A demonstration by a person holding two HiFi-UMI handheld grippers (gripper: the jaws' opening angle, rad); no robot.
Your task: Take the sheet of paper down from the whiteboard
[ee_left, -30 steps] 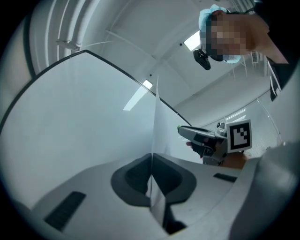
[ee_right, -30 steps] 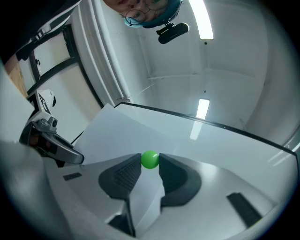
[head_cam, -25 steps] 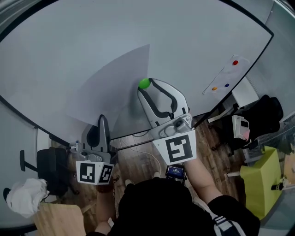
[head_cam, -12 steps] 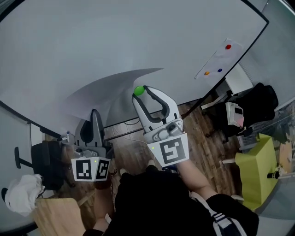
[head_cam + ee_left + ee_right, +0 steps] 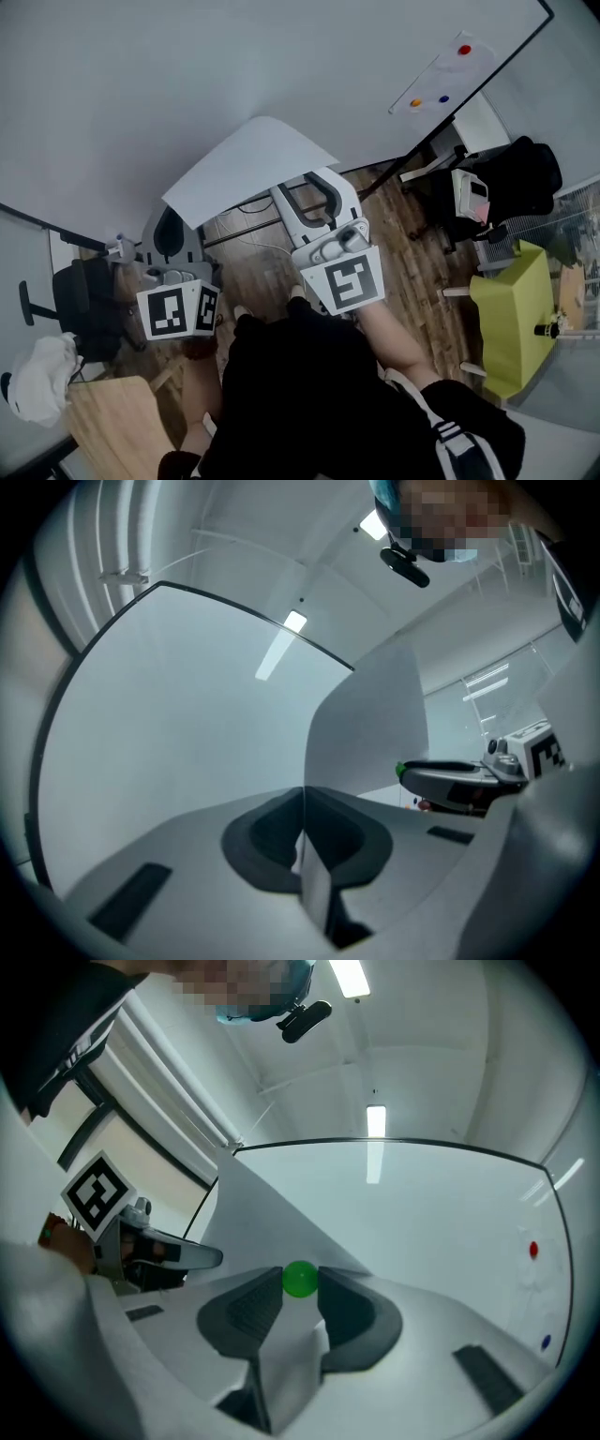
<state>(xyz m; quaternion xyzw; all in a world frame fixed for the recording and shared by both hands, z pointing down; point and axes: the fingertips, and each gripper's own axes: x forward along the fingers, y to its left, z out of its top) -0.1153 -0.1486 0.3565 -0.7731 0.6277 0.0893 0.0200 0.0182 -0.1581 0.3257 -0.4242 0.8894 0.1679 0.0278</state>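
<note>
sheet of paper (image 5: pixel 246 169) off the whiteboard (image 5: pixel 141 84)
our left gripper (image 5: pixel 302 799) clamped its edge, our right gripper (image 5: pixel 300 1290) the green magnet (image 5: pixel 300 1279) with it, near us; we judged only setting it aside remained.

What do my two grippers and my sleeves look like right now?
The left gripper and the right gripper are light grey plastic with dark grey padded jaws. Each carries a white cube printed with black square markers. The person wears a black top; its right sleeve has white stripes.
</note>
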